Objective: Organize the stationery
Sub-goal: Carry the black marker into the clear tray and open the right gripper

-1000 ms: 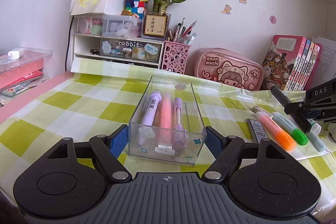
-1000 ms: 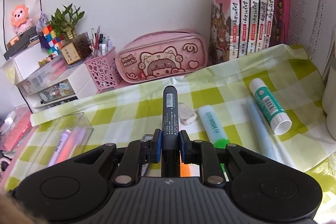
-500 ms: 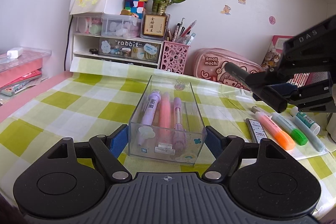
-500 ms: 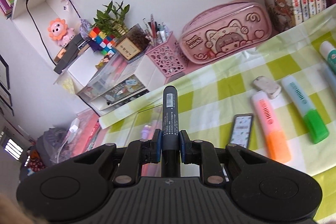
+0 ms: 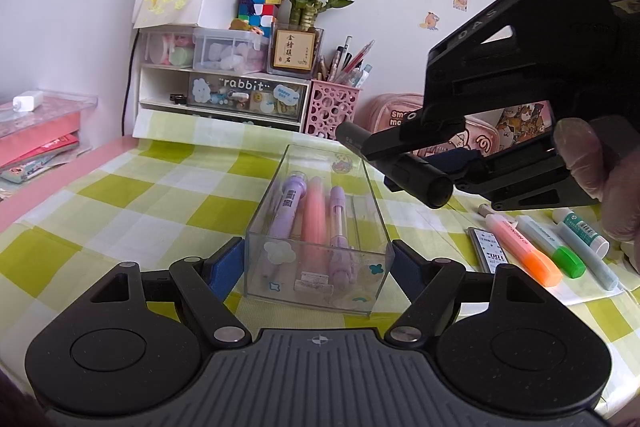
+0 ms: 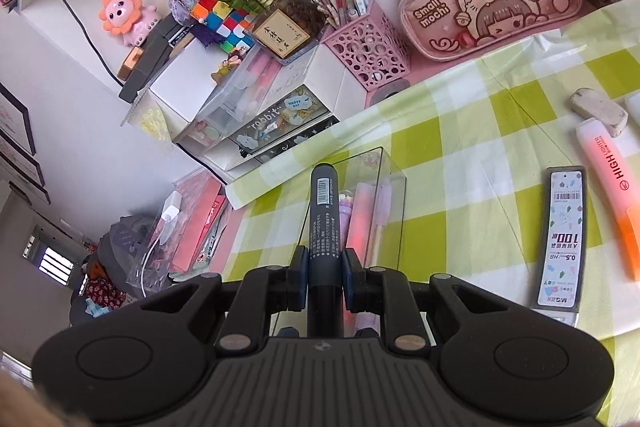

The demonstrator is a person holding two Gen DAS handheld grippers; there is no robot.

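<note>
My left gripper clamps the clear box by its near end, blue pads on both side walls. Inside the box: purple pen, pink highlighter, purple pencil. My right gripper grasps a black marker, held in the air above the box's right side. Right of the box on the cloth: lead case, orange highlighter.

pencil case partly hidden, books cut off

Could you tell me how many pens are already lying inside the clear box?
3, side by side in the clear box: purple pen left, pink pen middle, lilac pen right.
</note>
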